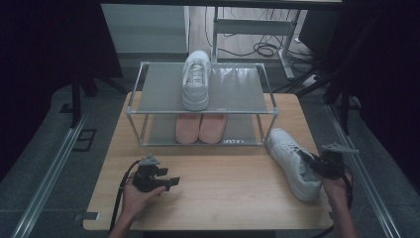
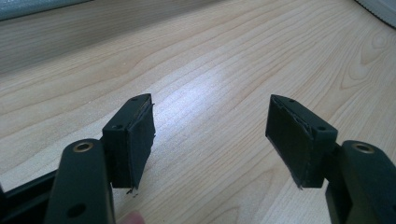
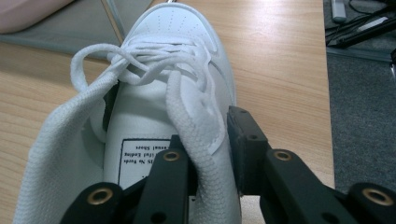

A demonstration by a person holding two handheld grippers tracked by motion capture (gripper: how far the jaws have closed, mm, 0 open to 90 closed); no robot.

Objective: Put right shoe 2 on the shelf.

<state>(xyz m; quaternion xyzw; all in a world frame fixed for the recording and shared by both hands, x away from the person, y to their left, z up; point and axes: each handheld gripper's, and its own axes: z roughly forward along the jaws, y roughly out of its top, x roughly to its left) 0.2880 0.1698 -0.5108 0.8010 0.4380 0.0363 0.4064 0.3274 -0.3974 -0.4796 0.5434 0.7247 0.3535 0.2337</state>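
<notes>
A white lace-up shoe [image 1: 292,161] lies on the wooden table [image 1: 223,193] at the right, its toe toward the rack. My right gripper [image 1: 314,166] is at its heel opening. In the right gripper view one jaw sits inside the shoe [image 3: 163,93] and the other outside, and the right gripper [image 3: 210,144] is shut on the mesh collar wall between them. My left gripper [image 1: 168,182] rests low over the table at the front left. Its jaws stand wide in the left gripper view, the left gripper [image 2: 210,135] open over bare wood.
A two-shelf metal rack [image 1: 237,89] stands at the back of the table. A second white shoe [image 1: 195,79] sits on its top shelf and a pair of pink shoes [image 1: 200,128] on the lower one. Cables [image 1: 262,48] lie on the floor behind.
</notes>
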